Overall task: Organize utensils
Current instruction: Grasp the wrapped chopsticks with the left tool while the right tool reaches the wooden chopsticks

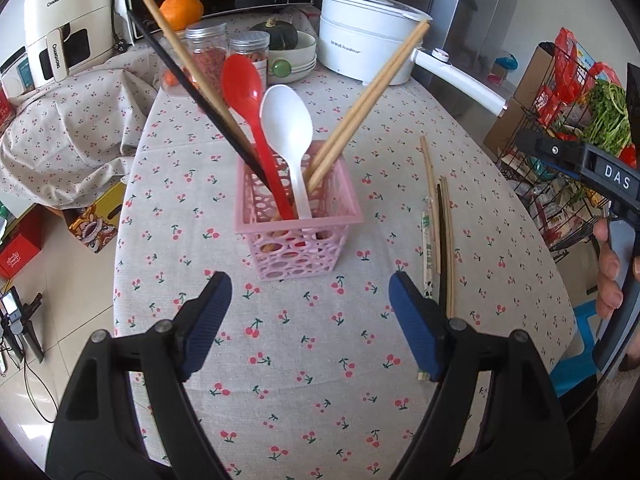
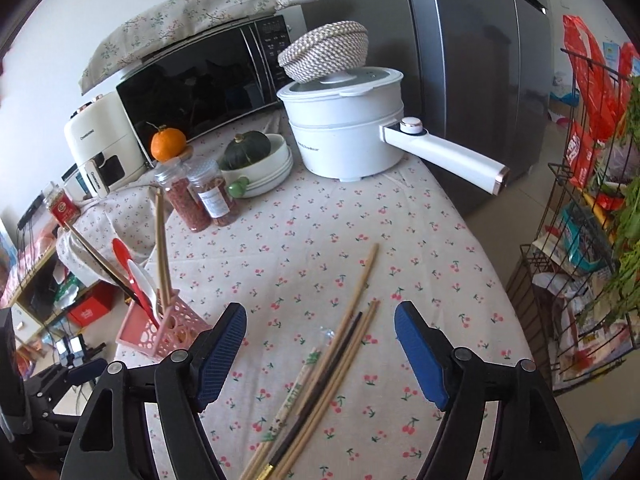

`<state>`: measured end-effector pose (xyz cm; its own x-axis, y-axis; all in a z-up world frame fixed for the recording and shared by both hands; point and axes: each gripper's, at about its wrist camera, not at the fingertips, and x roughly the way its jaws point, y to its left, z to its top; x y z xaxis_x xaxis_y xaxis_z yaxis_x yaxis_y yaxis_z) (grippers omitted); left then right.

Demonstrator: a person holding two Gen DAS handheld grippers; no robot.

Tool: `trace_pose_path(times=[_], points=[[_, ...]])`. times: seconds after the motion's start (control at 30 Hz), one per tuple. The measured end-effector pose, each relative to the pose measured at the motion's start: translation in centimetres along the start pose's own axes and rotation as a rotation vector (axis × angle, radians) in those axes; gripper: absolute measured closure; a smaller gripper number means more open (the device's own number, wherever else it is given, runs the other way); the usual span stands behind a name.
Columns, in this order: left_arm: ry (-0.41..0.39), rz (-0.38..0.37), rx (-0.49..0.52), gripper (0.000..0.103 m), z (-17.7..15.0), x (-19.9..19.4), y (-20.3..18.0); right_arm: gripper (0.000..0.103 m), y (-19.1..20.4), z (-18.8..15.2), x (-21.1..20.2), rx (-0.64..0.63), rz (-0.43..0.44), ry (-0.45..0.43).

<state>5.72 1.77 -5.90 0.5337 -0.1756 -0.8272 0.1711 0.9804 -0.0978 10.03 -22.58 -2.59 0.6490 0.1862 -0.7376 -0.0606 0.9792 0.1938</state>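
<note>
Both tools wide open, nothing in them: left tool (image 1: 310, 308) w/ pink basket (image 1: 298, 232) just ahead, holding red spoon (image 1: 244, 88), white spoon (image 1: 286, 120) & chopsticks. Right tool (image 2: 320, 334) above loose chopsticks (image 2: 340, 344) lying on desk (image 2: 420, 240).

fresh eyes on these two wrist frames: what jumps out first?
The pink basket mid-table, bristling with a red spoon, a white spoon and chopsticks. Next, the loose chopsticks lying on the cherry-print tablecloth in front of the open right gripper. Behind, a white electric pot with a woven bowl on its lid.
</note>
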Motion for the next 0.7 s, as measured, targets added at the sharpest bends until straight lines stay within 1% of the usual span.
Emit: trace_pose_path(times=[0.1,0.23,0.4,0.5,0.63,0.67,0.7], points=[[0.013,-0.001,0.055,0.022,-0.2,0.6,-2.0,0.023,-1.7,-0.6,0.9,0.015,-0.036,0.074],[0.031,0.013,0.147,0.022,-0.6,1.6,-4.8,0.023,-3.6,-1.6,2.2,0.033,-0.063,0.167],[0.077,0.000,0.234,0.022,-0.8,3.3,-7.8,0.023,-5.7,-2.4,2.8,0.049,-0.073,0.218],[0.111,-0.012,0.248,0.022,-0.5,4.8,-9.3,0.023,-6.7,-2.6,2.7,0.054,-0.084,0.232],[0.153,-0.010,0.226,0.022,0.4,7.0,-10.2,0.021,-8.2,-3.1,3.0,0.047,-0.105,0.264],[0.157,-0.010,0.216,0.024,0.8,7.4,-10.3,0.021,-8.5,-3.3,3.0,0.039,-0.115,0.269],[0.159,-0.013,0.205,0.030,1.1,7.8,-10.3,0.021,-8.8,-3.4,3.2,0.032,-0.125,0.274]])
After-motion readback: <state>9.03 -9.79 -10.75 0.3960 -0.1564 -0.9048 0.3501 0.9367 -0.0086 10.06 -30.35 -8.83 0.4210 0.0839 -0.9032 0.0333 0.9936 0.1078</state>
